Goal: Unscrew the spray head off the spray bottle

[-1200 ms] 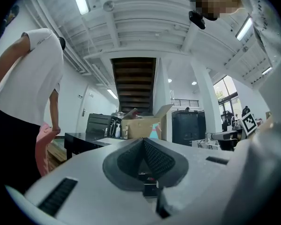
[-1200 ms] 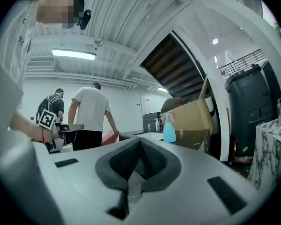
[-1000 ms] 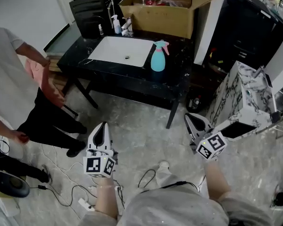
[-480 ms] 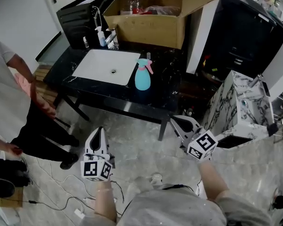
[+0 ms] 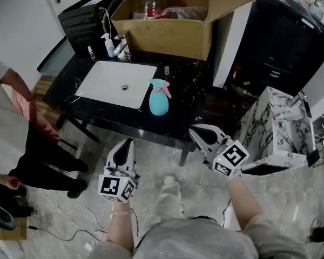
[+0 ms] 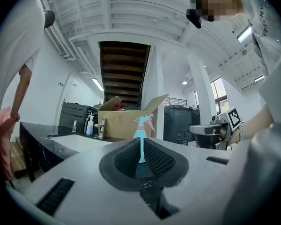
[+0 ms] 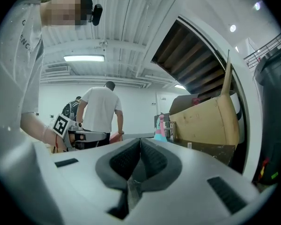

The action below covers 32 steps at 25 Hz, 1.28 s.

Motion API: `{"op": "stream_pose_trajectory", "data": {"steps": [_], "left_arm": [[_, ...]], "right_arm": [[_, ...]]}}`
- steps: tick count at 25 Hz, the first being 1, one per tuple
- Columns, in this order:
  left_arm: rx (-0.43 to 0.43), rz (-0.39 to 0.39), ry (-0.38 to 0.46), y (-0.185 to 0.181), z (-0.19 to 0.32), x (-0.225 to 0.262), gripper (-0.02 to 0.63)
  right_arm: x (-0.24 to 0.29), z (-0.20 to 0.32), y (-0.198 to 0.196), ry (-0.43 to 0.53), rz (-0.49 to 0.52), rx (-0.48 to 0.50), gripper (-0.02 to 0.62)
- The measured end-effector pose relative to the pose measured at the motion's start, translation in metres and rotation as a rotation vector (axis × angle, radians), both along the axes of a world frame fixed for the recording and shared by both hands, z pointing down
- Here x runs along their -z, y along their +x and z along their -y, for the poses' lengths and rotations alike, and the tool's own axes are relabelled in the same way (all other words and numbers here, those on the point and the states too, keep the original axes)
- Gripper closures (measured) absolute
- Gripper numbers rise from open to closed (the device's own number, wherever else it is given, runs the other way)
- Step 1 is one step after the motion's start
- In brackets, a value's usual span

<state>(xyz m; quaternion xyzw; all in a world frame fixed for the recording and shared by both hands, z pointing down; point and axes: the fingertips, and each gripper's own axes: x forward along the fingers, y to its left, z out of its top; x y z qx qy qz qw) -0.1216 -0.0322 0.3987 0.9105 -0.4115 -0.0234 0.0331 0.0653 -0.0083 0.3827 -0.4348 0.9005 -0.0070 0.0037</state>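
A teal spray bottle (image 5: 158,101) with a pink spray head stands upright on the black counter (image 5: 190,108), just right of the white sink (image 5: 100,85). My left gripper (image 5: 128,144) is shut and empty, over the floor in front of the counter's near edge. My right gripper (image 5: 196,133) is also shut and empty, near the counter's front right corner. Neither touches the bottle. In the left gripper view the bottle (image 6: 144,124) shows straight beyond the closed jaws of the left gripper (image 6: 141,146). In the right gripper view the bottle (image 7: 160,128) stands far off, past the right gripper (image 7: 140,145).
A large open cardboard box (image 5: 170,23) stands behind the bottle. Soap dispensers (image 5: 109,46) and a tap stand at the sink's back. A person (image 5: 8,123) stands left of the counter. A marbled cabinet (image 5: 272,120) is at the right. Cables (image 5: 43,223) lie on the floor.
Both grippers and the head camera have moved toward the counter, so the bottle now lies closer to them. Both jaws stayed shut. The person at the left has shifted further toward the frame edge.
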Motion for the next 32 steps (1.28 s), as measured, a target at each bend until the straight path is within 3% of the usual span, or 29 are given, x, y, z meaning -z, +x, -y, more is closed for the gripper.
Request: {"op": "stream_pose_trajectory", "data": {"steps": [3, 5, 7, 14, 16, 20, 24, 27, 30, 32], "left_arm": [[-0.023, -0.005, -0.015, 0.019, 0.026, -0.007, 0.579], [-0.040, -0.019, -0.030, 0.031, 0.047, -0.010, 0.456], [-0.052, -0.010, -0.034, 0.043, 0.066, -0.011, 0.392], [-0.162, 0.176, -0.054, 0.104, 0.114, -0.034, 0.222], [-0.155, 0.234, -0.042, 0.115, 0.126, -0.039, 0.216], [-0.112, 0.246, -0.054, 0.124, 0.144, -0.044, 0.216], [-0.139, 0.276, -0.071, 0.133, 0.148, -0.056, 0.217], [-0.144, 0.332, -0.073, 0.138, 0.148, -0.070, 0.218], [-0.133, 0.353, -0.073, 0.134, 0.152, -0.072, 0.250], [-0.142, 0.370, -0.079, 0.133, 0.152, -0.073, 0.258]], "right_arm": [[0.001, 0.030, 0.003, -0.003, -0.009, 0.026, 0.582], [0.004, 0.053, 0.004, -0.008, 0.003, 0.045, 0.554], [0.010, 0.075, 0.002, -0.008, 0.032, 0.076, 0.513], [0.034, 0.138, -0.018, -0.019, 0.093, 0.196, 0.396], [0.035, 0.150, -0.027, -0.029, 0.085, 0.230, 0.376], [0.037, 0.163, -0.039, -0.041, 0.068, 0.293, 0.364], [0.037, 0.165, -0.051, -0.051, 0.033, 0.353, 0.373], [0.034, 0.161, -0.055, -0.043, 0.000, 0.393, 0.409], [0.033, 0.162, -0.057, -0.035, -0.001, 0.446, 0.505], [0.032, 0.163, -0.056, -0.041, 0.004, 0.492, 0.502]]}}
